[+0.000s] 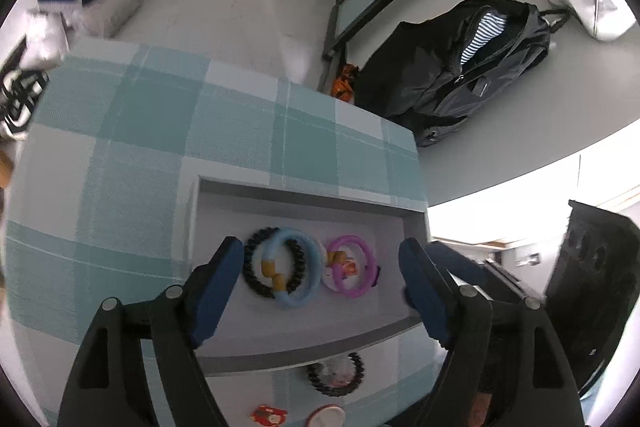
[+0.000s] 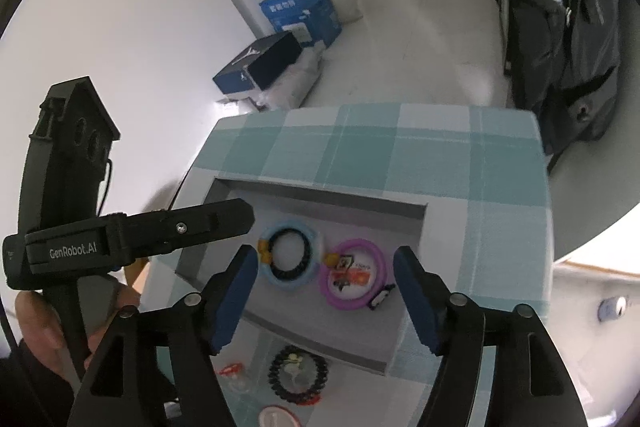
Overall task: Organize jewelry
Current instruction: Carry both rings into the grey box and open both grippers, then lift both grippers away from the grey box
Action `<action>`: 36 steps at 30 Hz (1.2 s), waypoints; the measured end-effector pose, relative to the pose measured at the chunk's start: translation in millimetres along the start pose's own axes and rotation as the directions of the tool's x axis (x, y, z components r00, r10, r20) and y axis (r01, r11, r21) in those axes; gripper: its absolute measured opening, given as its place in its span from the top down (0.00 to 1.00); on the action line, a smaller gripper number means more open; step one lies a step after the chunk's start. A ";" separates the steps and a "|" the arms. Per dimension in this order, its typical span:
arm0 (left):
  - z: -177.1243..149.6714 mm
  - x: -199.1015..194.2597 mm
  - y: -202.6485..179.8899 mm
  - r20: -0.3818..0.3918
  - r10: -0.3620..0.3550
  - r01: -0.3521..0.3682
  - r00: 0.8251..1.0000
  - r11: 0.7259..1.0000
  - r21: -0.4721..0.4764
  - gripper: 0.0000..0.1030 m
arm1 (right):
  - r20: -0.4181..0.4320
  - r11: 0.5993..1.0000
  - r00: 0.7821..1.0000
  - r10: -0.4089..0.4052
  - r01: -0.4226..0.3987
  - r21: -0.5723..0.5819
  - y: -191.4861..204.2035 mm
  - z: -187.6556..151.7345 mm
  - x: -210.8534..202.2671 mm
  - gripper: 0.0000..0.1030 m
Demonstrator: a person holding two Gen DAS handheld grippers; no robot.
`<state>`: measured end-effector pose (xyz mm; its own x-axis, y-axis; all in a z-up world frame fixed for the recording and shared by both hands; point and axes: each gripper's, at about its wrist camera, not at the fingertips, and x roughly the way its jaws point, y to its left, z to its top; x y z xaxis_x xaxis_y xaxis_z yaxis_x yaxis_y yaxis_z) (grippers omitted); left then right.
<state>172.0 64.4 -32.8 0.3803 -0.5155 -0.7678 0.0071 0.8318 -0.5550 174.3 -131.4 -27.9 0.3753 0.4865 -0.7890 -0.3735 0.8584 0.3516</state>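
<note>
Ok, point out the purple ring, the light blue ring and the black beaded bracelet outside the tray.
purple ring (image 2: 378, 259): right wrist view, upper right band.
light blue ring (image 1: 316, 269): left wrist view, right band.
black beaded bracelet (image 2: 298, 398): right wrist view, bottom beads.

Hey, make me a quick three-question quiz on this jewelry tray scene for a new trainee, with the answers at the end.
1. True or false: the purple ring lies inside the grey tray.
2. Which sits outside the tray, on the checked cloth? A) the light blue ring B) the black beaded bracelet nearest the camera C) the purple ring
3. Fill in: the left tongs and the right tongs both hold ____.

Key: 1 true; 2 B; 3 nothing, as both stand open above the tray.
</note>
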 end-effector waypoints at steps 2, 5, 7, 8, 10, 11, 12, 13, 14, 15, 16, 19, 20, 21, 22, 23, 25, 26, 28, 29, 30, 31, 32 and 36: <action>-1.1 -2.4 -0.5 0.009 0.011 -0.011 1.000 1.000 0.005 0.26 | 0.017 1.000 1.000 -0.003 0.003 0.008 -1.4 -1.7 -5.8 0.32; -4.7 -8.2 -2.4 0.036 0.038 -0.039 0.999 0.999 0.016 0.26 | 0.043 1.000 0.999 -0.009 0.009 0.006 -1.4 -3.0 -13.4 0.28; -6.6 -11.8 -3.7 0.051 0.050 -0.051 0.997 0.998 0.027 0.26 | 0.066 1.000 0.998 -0.013 0.013 0.001 -0.7 -4.4 -20.2 0.25; -8.0 -13.9 -5.1 0.060 0.051 -0.053 0.997 0.998 0.037 0.26 | 0.075 1.000 0.997 -0.007 0.007 -0.002 0.6 -4.4 -23.1 0.25; -12.6 -19.8 -8.4 0.097 0.085 -0.090 0.992 0.994 0.054 0.26 | 0.095 1.000 0.995 0.002 -0.001 -0.010 3.0 -4.7 -29.4 0.25; -14.8 -21.8 -9.7 0.113 0.098 -0.105 0.989 0.993 0.060 0.26 | 0.107 1.000 0.994 0.000 0.001 -0.013 4.4 -5.4 -32.5 0.25; -16.8 -23.1 -10.6 0.121 0.108 -0.116 0.987 0.991 0.063 0.26 | 0.115 1.000 0.993 0.002 0.000 -0.015 5.8 -6.4 -34.9 0.25; -19.8 -25.0 -11.8 0.128 0.120 -0.130 0.984 0.989 0.066 0.26 | 0.126 1.000 0.992 0.001 0.001 -0.016 7.1 -8.1 -38.0 0.24; -21.7 -26.0 -12.7 0.129 0.127 -0.137 0.983 0.988 0.070 0.26 | 0.136 1.000 0.991 -0.004 0.006 -0.016 8.3 -10.1 -40.9 0.21; -23.6 -27.5 -13.8 0.129 0.133 -0.143 0.983 0.987 0.076 0.26 | 0.146 1.000 0.989 -0.008 0.010 -0.016 8.8 -13.2 -44.2 0.19; -26.0 -30.5 -16.2 0.136 0.141 -0.153 0.981 0.984 0.086 0.26 | 0.153 1.000 0.988 -0.009 0.011 -0.013 9.7 -16.5 -47.3 0.18; -31.6 -38.6 -21.9 0.169 0.177 -0.198 0.969 0.974 0.113 0.26 | 0.161 1.000 0.987 -0.003 0.004 -0.006 12.1 -24.4 -53.8 0.18; -34.5 -41.6 -24.1 0.182 0.194 -0.218 0.964 0.968 0.123 0.26 | 0.164 1.000 0.986 -0.003 0.004 -0.006 13.5 -27.6 -56.3 0.18; -36.7 -43.7 -25.0 0.188 0.202 -0.228 0.961 0.966 0.125 0.26 | 0.168 1.000 0.986 -0.002 0.003 -0.008 14.9 -31.3 -59.1 0.18; -40.2 -46.2 -25.3 0.200 0.211 -0.238 0.957 0.964 0.123 0.26 | 0.171 1.000 0.985 -0.001 0.003 -0.011 16.0 -34.1 -61.2 0.18; -42.8 -47.7 -25.2 0.209 0.218 -0.246 0.953 0.962 0.120 0.26 | 0.172 1.000 0.985 -0.001 0.003 -0.013 17.6 -38.3 -63.2 0.18; -51.6 -52.7 -24.4 0.232 0.248 -0.278 0.940 0.955 0.105 0.26 | 0.168 1.000 0.986 0.004 -0.002 -0.012 20.0 -45.9 -64.4 0.18; -56.8 -54.7 -24.4 0.244 0.258 -0.288 0.935 0.952 0.100 0.26 | 0.165 1.000 0.986 0.003 -0.001 -0.012 22.3 -50.4 -64.6 0.18; -65.3 -56.5 -23.4 0.253 0.275 -0.305 0.928 0.948 0.089 0.26 | 0.156 1.000 0.988 0.002 0.001 -0.017 25.6 -59.3 -64.4 0.17; -70.6 -57.1 -21.9 0.253 0.283 -0.311 0.925 0.947 0.080 0.26 | 0.148 1.000 0.989 0.002 0.002 -0.023 27.7 -64.1 -63.9 0.17; -75.8 -56.9 -20.0 0.249 0.290 -0.316 0.924 0.946 0.072 0.26 | 0.141 1.000 0.990 0.004 0.000 -0.029 29.1 -67.8 -63.4 0.17; -78.6 -56.7 -18.9 0.245 0.294 -0.319 0.924 0.945 0.070 0.26 | 0.135 0.999 0.991 0.010 -0.005 -0.037 30.6 -73.5 -63.2 0.17; -82.7 -56.3 -17.3 0.242 0.303 -0.327 0.922 0.943 0.066 0.26 | 0.131 0.999 0.991 0.011 -0.005 -0.045 32.6 -78.6 -63.1 0.17; -95.2 -58.0 -12.9 0.240 0.323 -0.345 0.915 0.937 0.053 0.26 | 0.099 0.998 0.995 -0.004 0.010 -0.061 38.4 -98.3 -59.3 0.17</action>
<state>61.9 64.0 -11.5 0.5728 -0.1535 -0.8052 -0.0754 0.9683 -0.2383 54.3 -143.3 -17.1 0.4587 0.4971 -0.7366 -0.4210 0.8515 0.3126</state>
